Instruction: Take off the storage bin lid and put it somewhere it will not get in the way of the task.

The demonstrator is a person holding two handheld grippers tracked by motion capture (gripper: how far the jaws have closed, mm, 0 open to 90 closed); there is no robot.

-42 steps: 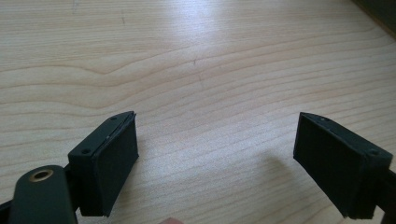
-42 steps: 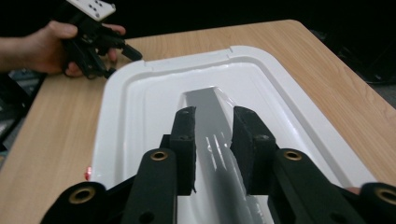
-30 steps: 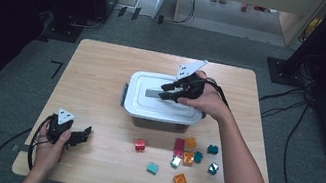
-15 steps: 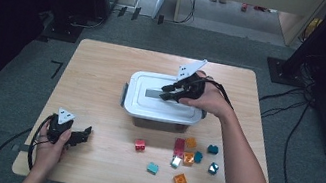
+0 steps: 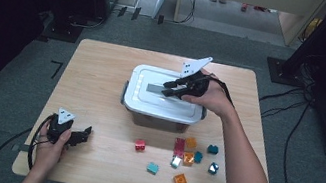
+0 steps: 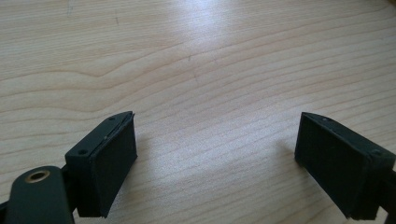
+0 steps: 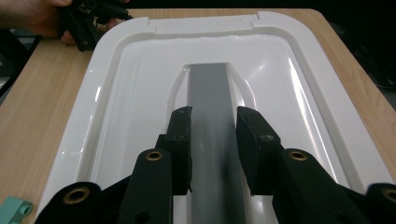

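Observation:
A white-lidded plastic box (image 5: 149,100) stands mid-table, with a grey handle strip (image 5: 154,89) along its lid. My right gripper (image 5: 167,88) lies low over the lid from the right. In the right gripper view its jaws have just been closing, and the pads (image 7: 182,140) sit against both long edges of the grey handle (image 7: 209,88), which lies between them on the white lid (image 7: 130,93). My left gripper (image 5: 85,134) rests at the table's front left, open. In the left gripper view its jaws (image 6: 215,163) stand wide apart over bare wood.
Several small coloured blocks lie in front of the box: a red one (image 5: 140,144), a teal one (image 5: 153,168), an orange one (image 5: 180,180) and a tight cluster (image 5: 188,154). A teal block (image 7: 14,209) shows beside the lid. Cables trail off the table's front left.
Both hands stay in place. No clear difference shows between the earlier high views and now.

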